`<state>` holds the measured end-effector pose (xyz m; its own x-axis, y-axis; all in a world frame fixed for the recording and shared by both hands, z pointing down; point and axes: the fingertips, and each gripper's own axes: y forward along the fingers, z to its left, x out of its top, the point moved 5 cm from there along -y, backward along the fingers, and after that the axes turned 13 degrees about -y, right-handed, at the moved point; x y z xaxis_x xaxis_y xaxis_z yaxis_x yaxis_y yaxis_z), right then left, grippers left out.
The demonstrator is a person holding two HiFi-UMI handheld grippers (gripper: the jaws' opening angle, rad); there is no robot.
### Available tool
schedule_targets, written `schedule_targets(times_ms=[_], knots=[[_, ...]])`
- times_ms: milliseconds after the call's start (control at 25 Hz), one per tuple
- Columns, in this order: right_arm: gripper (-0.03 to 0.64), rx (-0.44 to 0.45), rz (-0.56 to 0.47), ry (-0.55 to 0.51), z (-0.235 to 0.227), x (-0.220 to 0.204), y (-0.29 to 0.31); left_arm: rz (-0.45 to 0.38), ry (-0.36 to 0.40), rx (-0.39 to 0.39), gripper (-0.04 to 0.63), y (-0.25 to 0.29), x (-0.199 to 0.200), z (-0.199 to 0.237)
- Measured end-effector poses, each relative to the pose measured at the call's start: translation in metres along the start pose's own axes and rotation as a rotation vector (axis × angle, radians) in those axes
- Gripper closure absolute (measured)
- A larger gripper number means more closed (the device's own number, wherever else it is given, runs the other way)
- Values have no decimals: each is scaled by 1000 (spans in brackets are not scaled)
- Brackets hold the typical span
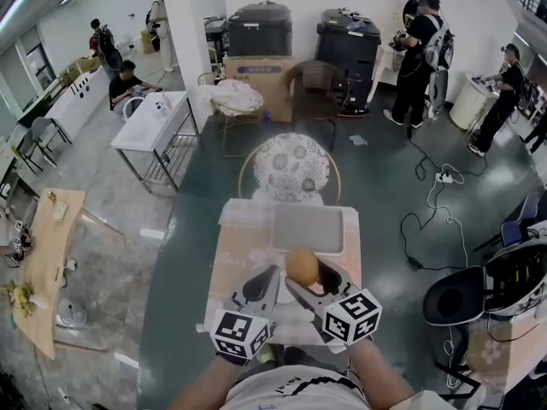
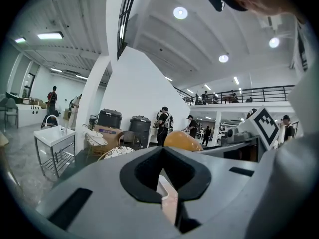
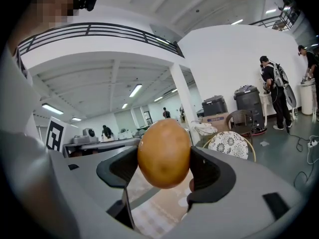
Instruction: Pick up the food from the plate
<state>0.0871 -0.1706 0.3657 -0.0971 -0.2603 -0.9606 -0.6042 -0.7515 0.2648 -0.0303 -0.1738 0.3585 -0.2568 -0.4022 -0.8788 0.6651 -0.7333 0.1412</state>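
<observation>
We pinch the potato (image 3: 164, 151) between the jaws of our right tool (image 3: 163, 169), above the desk (image 1: 235, 259). Our left tool (image 2: 163, 178), pressed together and empty, sits just left.

The head view looked steeply down from above the person, with the table (image 1: 235, 263) close below and the hall floor beyond. Each gripper view sat close behind its own jaws, low over the table, facing forward and tilted up toward the far wall and ceiling. All three shared the food (image 1: 302, 265), chair (image 1: 291, 167) and bins (image 1: 261, 28). The right gripper view had the food centred and very near.
</observation>
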Motion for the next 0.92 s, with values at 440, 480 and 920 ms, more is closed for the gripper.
schedule_targets(times_ms=[440,480,920], knots=[[299,8,-27,-41,6,13,-5,-35,8,-1,589,-4,7,-6],[299,11,-28,-39,7,14,-5,-34,8,-1,589,-4,8,-6],[299,19,-46,-35,9,14,0,-33,13,8,589,-7,8,-1]])
